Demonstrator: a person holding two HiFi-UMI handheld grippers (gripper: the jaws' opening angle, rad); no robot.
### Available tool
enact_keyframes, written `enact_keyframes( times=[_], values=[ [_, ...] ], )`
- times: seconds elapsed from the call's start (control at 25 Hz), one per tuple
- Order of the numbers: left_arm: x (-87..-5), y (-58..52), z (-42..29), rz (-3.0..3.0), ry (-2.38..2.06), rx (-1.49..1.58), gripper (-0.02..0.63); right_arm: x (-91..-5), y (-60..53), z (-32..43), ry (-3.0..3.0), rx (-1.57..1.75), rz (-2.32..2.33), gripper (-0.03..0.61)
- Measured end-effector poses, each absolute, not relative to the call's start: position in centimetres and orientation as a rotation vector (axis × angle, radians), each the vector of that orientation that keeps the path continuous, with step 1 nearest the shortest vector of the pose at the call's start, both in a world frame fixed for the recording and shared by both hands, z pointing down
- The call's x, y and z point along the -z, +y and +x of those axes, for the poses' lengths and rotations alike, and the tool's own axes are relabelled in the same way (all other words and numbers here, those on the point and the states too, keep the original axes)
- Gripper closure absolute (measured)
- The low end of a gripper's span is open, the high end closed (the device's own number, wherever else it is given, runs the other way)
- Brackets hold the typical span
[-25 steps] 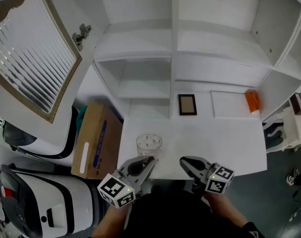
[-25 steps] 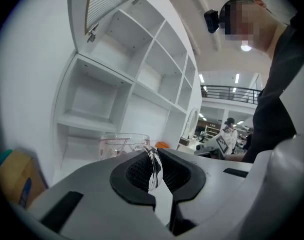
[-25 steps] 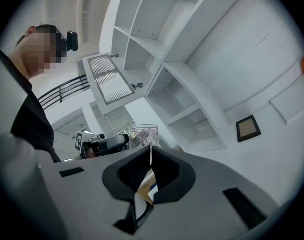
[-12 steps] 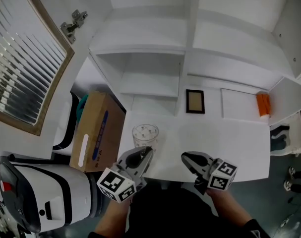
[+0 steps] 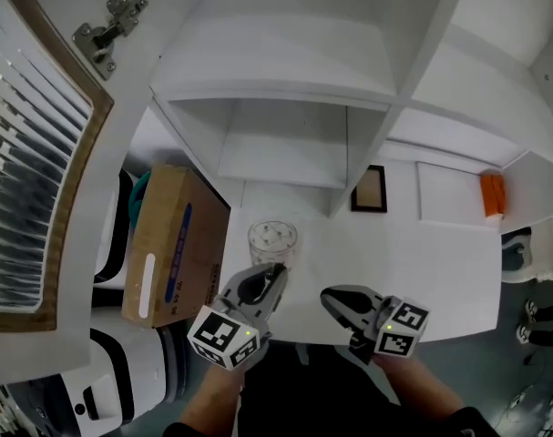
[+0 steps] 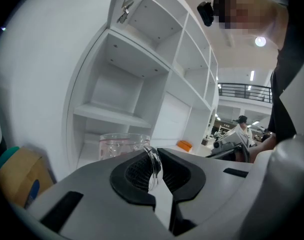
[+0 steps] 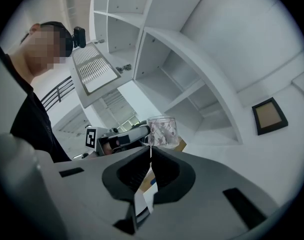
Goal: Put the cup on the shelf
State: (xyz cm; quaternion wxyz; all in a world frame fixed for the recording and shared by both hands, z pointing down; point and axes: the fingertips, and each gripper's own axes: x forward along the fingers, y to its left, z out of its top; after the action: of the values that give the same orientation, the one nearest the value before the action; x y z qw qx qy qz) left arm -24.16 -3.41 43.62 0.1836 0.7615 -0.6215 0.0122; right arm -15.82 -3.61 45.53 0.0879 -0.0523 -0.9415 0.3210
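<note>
A clear cup [image 5: 272,241] with small marks on its wall is upright over the left part of the white tabletop [image 5: 413,262]. Whether it touches the top I cannot tell. My left gripper [image 5: 271,275] is shut on the cup's thin clear handle [image 6: 154,165], and the cup's body [image 6: 122,145] shows just beyond the jaws. The white shelf unit [image 5: 276,167] with open compartments rises right behind the cup. My right gripper [image 5: 329,299] hovers at the table's near edge, to the right of the cup, shut with nothing in it. From its view the cup [image 7: 163,131] and the left gripper [image 7: 122,139] are ahead.
A dark picture frame [image 5: 369,189] and an orange object [image 5: 492,195] stand at the back of the table. A cardboard box [image 5: 171,248] sits left of the table. A slatted cabinet door [image 5: 30,153] hangs open at the upper left.
Both grippers and the cup have come closer to the shelf unit, which now fills more of the head view. The left gripper has kept its hold on the handle.
</note>
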Motion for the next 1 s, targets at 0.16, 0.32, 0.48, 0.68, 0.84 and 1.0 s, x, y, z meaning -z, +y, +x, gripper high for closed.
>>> enact_keyframes(
  times=[0.16,0.32,0.48,0.68,0.84,1.0],
  values=[
    [-45.5,-5.1,-26.4,2.138,-1.816,-0.093,0.584,-46.8,-3.3,-17.0,-2.768,-0.99,-0.187,0.561],
    [-47.7,-6.9,-28.0,2.099,-1.871,-0.089,0.584,-48.3,-2.6,-17.8,-2.724,-1.037,-0.244,0.561],
    [-50.1,-8.6,-28.8,2.075,-1.887,-0.065,0.584,-48.4,-2.8,-20.0,-2.753,-1.007,-0.308,0.561],
    [-52.6,-10.4,-29.6,2.041,-1.891,-0.017,0.584,-49.9,-3.0,-21.5,-2.753,-1.045,-0.327,0.561],
    [-53.8,-11.8,-31.5,2.026,-1.926,-0.021,0.584,-51.5,-2.2,-21.4,-2.714,-1.074,-0.336,0.561],
    [-55.0,-13.1,-33.4,2.008,-1.963,-0.034,0.584,-52.7,-1.6,-21.0,-2.683,-1.114,-0.317,0.561]
  ],
)
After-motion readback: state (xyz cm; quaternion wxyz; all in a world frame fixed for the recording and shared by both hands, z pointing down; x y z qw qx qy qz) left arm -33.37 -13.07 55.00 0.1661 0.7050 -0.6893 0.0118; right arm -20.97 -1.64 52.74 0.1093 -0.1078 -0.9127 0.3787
